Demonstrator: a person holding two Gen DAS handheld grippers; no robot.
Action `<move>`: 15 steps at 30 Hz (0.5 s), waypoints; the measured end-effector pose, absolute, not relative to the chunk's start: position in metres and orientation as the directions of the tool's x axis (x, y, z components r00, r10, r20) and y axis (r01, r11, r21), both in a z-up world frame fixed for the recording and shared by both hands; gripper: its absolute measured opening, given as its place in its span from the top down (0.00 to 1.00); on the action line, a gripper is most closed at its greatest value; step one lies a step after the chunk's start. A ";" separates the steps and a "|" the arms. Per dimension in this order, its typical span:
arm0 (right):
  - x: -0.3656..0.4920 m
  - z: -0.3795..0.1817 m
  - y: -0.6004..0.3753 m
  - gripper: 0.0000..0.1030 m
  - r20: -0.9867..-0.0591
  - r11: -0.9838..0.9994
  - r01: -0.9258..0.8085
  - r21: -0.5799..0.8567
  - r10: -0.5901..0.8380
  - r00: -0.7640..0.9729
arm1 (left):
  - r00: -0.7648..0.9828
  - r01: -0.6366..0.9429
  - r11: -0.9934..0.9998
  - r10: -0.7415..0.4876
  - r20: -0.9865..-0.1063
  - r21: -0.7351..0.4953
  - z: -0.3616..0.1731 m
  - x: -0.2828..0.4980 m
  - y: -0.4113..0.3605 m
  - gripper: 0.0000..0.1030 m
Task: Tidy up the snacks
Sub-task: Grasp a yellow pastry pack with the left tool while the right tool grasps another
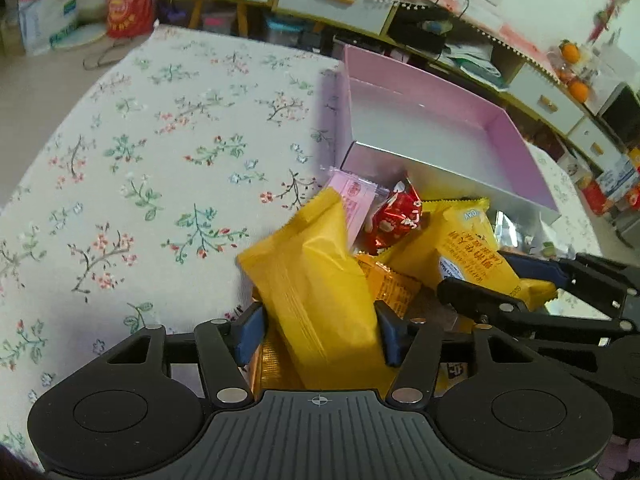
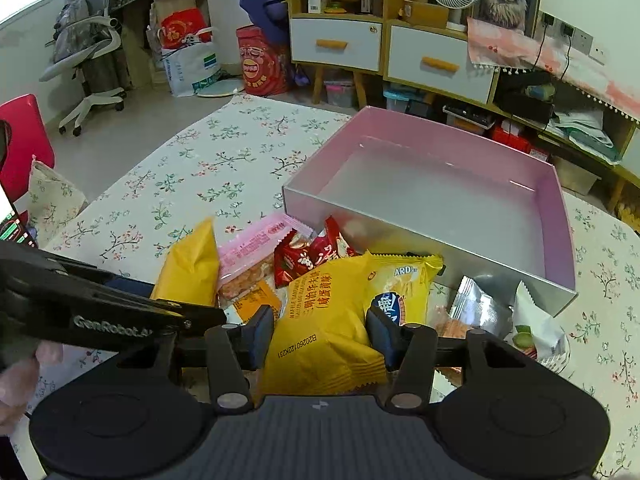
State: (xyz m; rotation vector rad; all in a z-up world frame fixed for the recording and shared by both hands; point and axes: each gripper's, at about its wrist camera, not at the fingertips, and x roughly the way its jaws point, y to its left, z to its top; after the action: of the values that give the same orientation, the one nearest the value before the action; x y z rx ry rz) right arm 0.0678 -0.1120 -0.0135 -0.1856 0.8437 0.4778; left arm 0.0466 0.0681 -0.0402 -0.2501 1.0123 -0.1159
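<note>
A pile of snack packets lies on the floral tablecloth in front of an empty pink box (image 1: 516, 148) (image 2: 554, 216). My left gripper (image 1: 318, 332) is shut on a plain yellow packet (image 1: 316, 284), held tilted above the pile; it also shows in the right wrist view (image 2: 192, 268). My right gripper (image 2: 320, 334) is shut on a yellow packet with red lettering (image 2: 324, 320), also seen in the left wrist view (image 1: 468, 256). Between them lie a pink packet (image 2: 256, 248), a red candy packet (image 1: 396, 216) (image 2: 308, 258) and an orange one (image 1: 392, 284).
Silver and white packets (image 2: 532, 328) lie right of the pile near the box's front wall. The table edge (image 2: 224, 108) drops to the floor at far left. Cabinets with drawers (image 2: 436, 64) and bags stand behind the table.
</note>
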 end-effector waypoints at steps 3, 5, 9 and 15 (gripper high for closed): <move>0.067 -0.014 -0.112 0.82 -0.751 0.883 -0.469 0.026 0.327 0.574 | 0.543 -0.009 0.968 -0.207 -0.814 -0.252 -0.037 0.044 0.067 0.54; 0.067 -0.013 -0.112 0.89 -0.749 0.888 -0.460 0.022 0.319 0.580 | 0.544 -0.006 0.965 -0.216 -0.811 -0.261 -0.036 0.044 0.068 0.56; 0.071 -0.010 -0.117 0.94 -0.751 0.904 -0.421 0.068 0.324 0.575 | 0.547 0.013 0.961 -0.237 -0.803 -0.275 -0.032 0.043 0.070 0.58; 0.076 -0.001 -0.129 1.00 -0.742 0.919 -0.367 0.145 0.346 0.575 | 0.563 0.022 0.955 -0.257 -0.786 -0.296 -0.020 0.041 0.076 0.58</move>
State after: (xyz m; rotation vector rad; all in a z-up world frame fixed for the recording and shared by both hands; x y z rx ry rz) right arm 0.0761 -0.1288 -0.0011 -0.0259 0.8629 0.4177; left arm 0.0408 0.0764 -0.0205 -0.2659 0.9621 -0.1661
